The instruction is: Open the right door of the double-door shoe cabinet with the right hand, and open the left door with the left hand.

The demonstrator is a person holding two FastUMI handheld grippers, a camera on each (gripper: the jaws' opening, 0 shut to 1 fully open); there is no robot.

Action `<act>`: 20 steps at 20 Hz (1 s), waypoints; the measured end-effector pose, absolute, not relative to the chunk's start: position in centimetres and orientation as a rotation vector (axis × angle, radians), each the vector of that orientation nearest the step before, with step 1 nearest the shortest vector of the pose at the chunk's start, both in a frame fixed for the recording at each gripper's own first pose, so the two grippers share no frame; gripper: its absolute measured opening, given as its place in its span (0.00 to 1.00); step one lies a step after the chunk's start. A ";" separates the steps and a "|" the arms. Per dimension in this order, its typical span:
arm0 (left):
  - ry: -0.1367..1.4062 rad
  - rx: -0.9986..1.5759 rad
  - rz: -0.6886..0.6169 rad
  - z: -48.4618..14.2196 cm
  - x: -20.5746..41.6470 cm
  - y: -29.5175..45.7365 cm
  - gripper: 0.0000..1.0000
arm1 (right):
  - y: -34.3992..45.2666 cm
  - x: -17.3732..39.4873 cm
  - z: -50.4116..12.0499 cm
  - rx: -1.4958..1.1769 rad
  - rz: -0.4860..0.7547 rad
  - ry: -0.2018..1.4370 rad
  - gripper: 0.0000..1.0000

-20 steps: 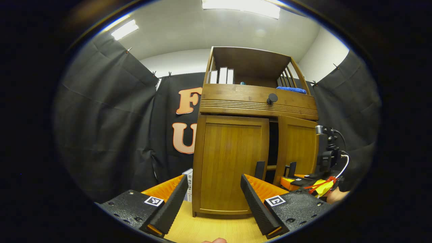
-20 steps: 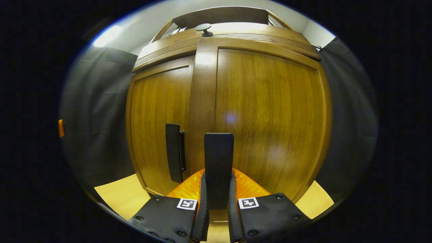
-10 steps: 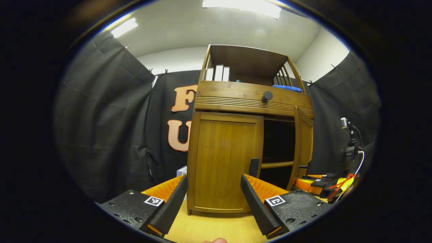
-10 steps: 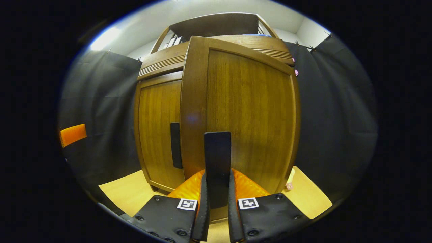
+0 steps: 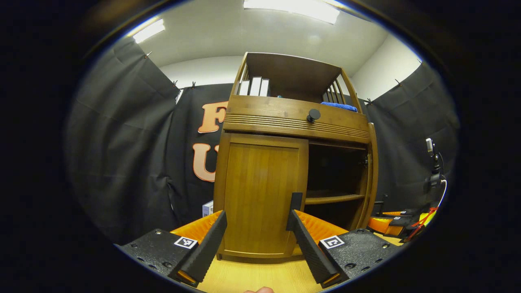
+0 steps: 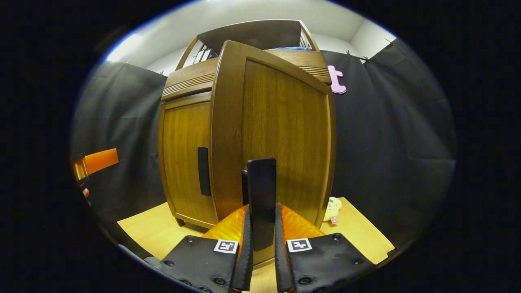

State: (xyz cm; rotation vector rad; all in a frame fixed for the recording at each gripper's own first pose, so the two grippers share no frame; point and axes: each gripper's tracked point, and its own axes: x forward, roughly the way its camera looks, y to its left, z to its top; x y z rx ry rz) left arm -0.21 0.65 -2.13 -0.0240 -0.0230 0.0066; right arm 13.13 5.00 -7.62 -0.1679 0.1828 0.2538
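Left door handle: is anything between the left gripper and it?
Nothing visible. The left gripper is open, facing the closed left door; its handle sits just above the right-hand finger, with only bare door between.

Brown wood-grain shoe cabinet (image 5: 260, 183) with black handles (image 6: 203, 171), blue cloth (image 5: 338, 106) on top, pale wooden floor (image 6: 154, 230).
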 end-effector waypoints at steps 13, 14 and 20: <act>-0.041 -0.029 -0.072 -1.9 0.2 -2.7 0.92 | -5.6 10.0 -5.0 -0.193 0.013 0.089 0.13; -0.044 -0.027 -0.079 -1.8 0.2 -3.0 0.94 | -6.6 10.0 -4.8 -0.200 -0.011 0.088 0.10; -0.044 -0.031 -0.090 -1.8 0.0 -3.5 0.94 | -9.1 10.3 -4.3 -0.180 -0.006 0.076 0.08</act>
